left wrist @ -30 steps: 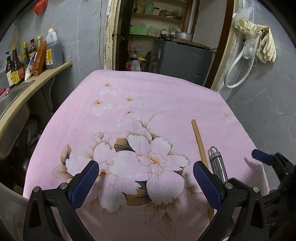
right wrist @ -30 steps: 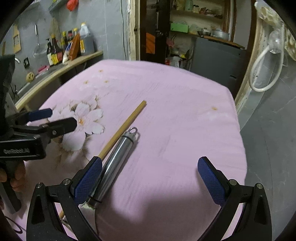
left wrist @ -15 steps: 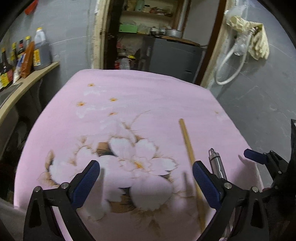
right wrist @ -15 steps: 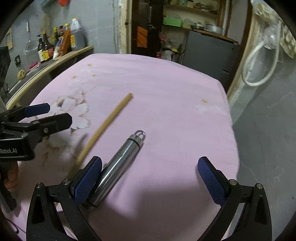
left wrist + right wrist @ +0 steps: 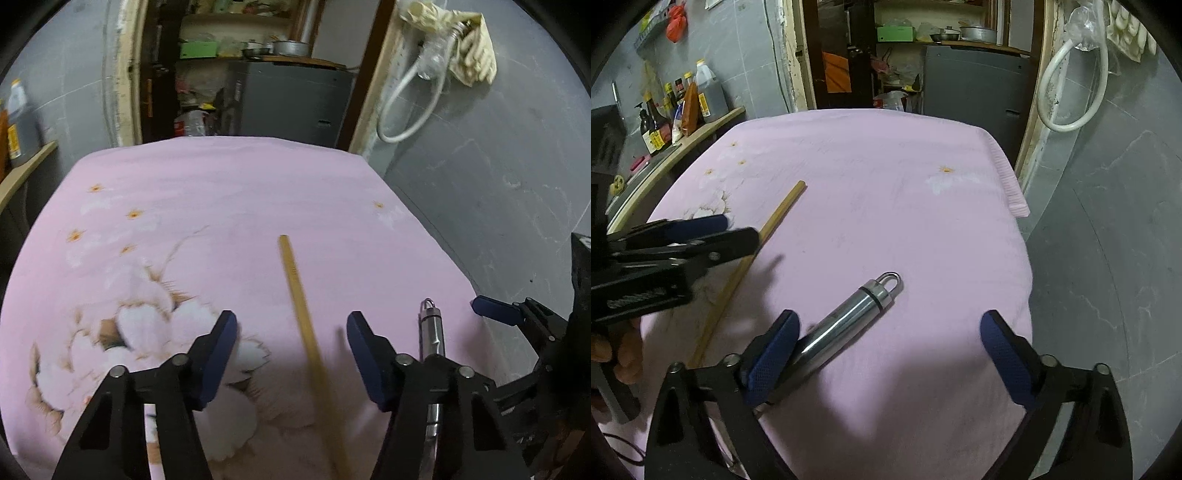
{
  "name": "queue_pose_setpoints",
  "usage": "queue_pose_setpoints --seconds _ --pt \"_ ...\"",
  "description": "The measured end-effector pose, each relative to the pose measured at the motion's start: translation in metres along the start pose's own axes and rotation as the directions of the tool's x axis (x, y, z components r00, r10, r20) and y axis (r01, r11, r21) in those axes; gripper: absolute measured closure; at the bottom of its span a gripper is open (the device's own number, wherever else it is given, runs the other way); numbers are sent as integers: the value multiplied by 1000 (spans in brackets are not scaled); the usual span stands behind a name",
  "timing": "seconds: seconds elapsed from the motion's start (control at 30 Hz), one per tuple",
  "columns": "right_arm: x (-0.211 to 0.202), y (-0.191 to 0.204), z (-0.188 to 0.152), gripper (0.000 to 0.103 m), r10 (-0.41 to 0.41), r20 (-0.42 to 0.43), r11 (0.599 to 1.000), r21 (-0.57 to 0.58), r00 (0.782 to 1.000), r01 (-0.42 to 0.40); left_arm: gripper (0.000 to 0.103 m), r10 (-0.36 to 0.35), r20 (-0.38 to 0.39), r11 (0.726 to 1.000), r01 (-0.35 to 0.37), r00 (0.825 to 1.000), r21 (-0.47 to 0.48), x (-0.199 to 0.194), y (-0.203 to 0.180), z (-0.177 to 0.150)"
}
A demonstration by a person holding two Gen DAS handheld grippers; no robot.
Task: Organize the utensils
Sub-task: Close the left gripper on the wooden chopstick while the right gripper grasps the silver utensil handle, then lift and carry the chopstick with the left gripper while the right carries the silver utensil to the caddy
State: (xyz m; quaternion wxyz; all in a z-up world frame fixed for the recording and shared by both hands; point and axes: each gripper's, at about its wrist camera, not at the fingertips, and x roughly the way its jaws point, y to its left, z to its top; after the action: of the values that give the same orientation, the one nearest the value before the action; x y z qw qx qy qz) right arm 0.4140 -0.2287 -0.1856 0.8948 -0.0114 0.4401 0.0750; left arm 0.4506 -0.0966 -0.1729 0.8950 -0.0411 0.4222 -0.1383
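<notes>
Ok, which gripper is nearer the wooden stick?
Left. The left gripper straddles the wooden stick, jaws closing but not gripping. The right gripper sits over the steel handle beside it.
</notes>
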Motion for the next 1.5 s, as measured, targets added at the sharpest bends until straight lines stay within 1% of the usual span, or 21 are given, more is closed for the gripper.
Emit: queue_pose_setpoints --seconds 0.03,0.1,0.13,0.2,0.23,0.3,0.33,0.4,0.43,0.5,0.57,0.63,0.67,0.7,0.77,0.83,0.93,1.07,1.2,1.37,1.5 --pt "0 0 0 18 11 -2 1000 9 1000 -11 49 -7 -8 1000 7 1000 2 3 -2 1" --pt "0 -1 -1 31 40 -12 999 35 999 -40 58 -17 -26 1000 17 1000 4 8 -5 2" --pt "1 -1 -1 34 56 -19 997 47 998 -55 60 -19 -37 1000 20 999 4 11 -6 2" --pt "4 0 -3 45 81 -28 995 66 996 -79 65 -5 -38 1000 5 999 12 14 -10 5" --pt "5 1 -3 46 91 -30 993 79 995 -89 66 -1 -47 1000 2 999 15 15 -11 7" --pt "7 1 -3 51 104 -24 989 107 994 -101 72 8 -57 1000 -8 998 15 17 -12 10" --pt "9 1 -1 53 107 -25 987 124 994 -103 73 11 -64 1000 -10 998 11 19 -11 12" --pt "14 3 3 61 94 -36 986 144 995 -88 78 13 -74 1000 -13 997 1 20 -8 17" --pt "16 5 6 62 77 -46 987 145 996 -69 80 18 -79 1000 -18 997 -6 22 -6 19" --pt "21 9 10 63 50 -66 989 145 997 -40 87 23 -99 999 -26 995 -22 27 -3 24" --pt "25 15 16 63 14 -92 990 144 996 -1 89 31 -111 999 -36 993 -39 32 -2 29" --pt "27 19 18 63 1 -101 989 149 995 14 93 39 -123 998 -44 992 -41 34 -3 33" --pt "27 18 19 74 1 -102 985 170 995 17 93 40 -129 998 -45 991 -39 35 -3 34" --pt "27 16 19 80 -1 -102 983 182 995 20 94 39 -133 998 -44 990 -39 35 -3 34" --pt "28 7 21 82 52 -101 968 251 993 -25 94 36 -145 999 -41 989 -33 35 -3 35" --pt "26 1 20 83 97 -92 953 295 991 -66 95 32 -156 999 -36 987 -22 32 -4 35" --pt "15 -3 19 84 135 -40 936 333 990 -114 95 17 -125 1000 -19 992 -14 19 -5 37" --pt "-9 6 22 85 153 25 940 305 988 -153 95 -6 -70 1000 4 998 -22 -10 -3 39" --pt "-35 12 27 86 154 89 951 259 984 -172 95 -26 -21 999 25 999 -32 -44 -1 39" --pt "-78 22 25 86 133 164 969 187 977 -164 95 -40 27 999 40 999 -20 -85 -1 33" --pt "-112 35 18 86 102 209 981 139 973 -133 95 -48 50 999 47 998 11 -117 0 25"
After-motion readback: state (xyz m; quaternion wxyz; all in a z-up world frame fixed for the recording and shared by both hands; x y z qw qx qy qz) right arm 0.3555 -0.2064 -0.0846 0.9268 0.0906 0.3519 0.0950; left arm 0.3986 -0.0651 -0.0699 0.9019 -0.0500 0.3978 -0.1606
